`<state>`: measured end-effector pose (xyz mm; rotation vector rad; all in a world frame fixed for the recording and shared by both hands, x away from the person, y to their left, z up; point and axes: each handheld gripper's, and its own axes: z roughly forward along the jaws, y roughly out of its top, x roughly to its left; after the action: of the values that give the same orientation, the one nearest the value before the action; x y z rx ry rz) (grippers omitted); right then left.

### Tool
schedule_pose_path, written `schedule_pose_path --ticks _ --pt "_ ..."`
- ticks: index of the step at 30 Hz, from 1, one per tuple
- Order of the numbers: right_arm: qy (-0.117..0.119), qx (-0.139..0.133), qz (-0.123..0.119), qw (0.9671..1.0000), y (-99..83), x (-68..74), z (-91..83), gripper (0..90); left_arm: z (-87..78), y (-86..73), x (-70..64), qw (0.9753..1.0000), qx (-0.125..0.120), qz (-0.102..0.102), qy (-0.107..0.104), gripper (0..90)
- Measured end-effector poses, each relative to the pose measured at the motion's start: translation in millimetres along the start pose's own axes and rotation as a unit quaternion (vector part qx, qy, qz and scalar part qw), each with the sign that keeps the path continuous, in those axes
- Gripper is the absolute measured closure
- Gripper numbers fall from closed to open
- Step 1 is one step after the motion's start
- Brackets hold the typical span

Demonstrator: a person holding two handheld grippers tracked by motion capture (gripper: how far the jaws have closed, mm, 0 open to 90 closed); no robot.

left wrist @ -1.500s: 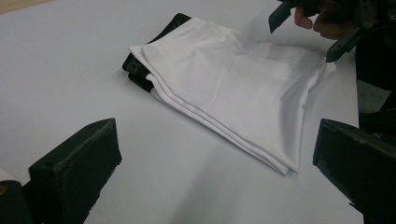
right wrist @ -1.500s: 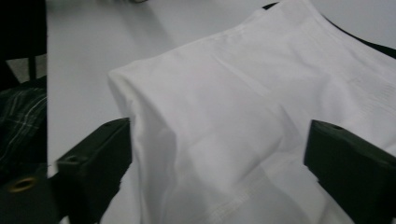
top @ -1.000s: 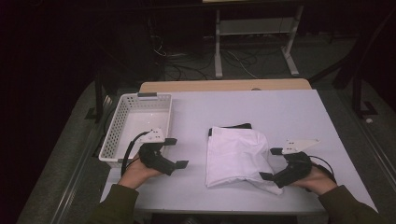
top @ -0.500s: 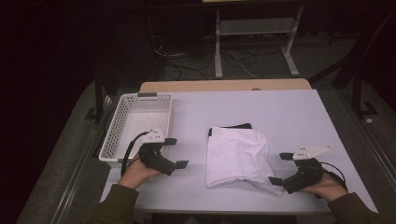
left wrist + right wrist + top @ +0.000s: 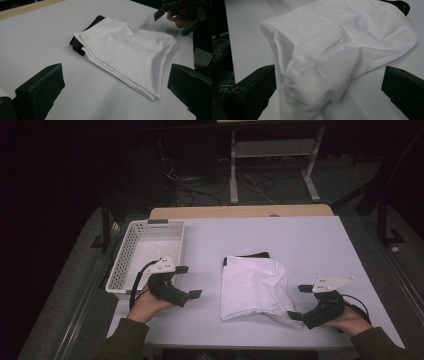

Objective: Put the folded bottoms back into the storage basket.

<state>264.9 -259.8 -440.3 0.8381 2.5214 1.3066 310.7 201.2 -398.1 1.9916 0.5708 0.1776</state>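
Leftmost, a white basket sat at the tabletop's left edge, with the left claw just beside its near right corner, jaws spread wide and holding nothing. Folded white garment lay mid-tabletop, between the two claws, apart from the left one and pointed at by its jaws. Black fabric showed under the garment's far edge.

Left gripper view gave the garment as stacked folded layers with the black piece beneath its far corner, and the other claw beyond it. Right gripper view showed seams and a mesh-textured patch at the garment's near corner, detail lost from above.

Right claw sat at the garment's near right corner, jaws spread wide, empty; whether a jaw touched cloth, could not tell.
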Motion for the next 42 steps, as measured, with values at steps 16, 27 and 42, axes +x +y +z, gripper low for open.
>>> schedule_pose_path --ticks 16,27,42 --pt "0.008 0.0 -0.001 1.0 0.9 0.3 1.1 0.0 18.8 5.2 -21.3 0.9996 0.006 0.01 -0.027 0.3" --pt "0.012 0.004 -0.003 0.9999 0.9 1.2 1.8 0.0 30.4 6.9 -33.0 0.9993 0.008 0.012 -0.034 0.3" --pt "0.015 0.006 -0.005 0.9999 0.9 1.8 3.2 0.0 47.8 5.6 -44.4 0.9986 0.021 0.018 -0.044 0.3"
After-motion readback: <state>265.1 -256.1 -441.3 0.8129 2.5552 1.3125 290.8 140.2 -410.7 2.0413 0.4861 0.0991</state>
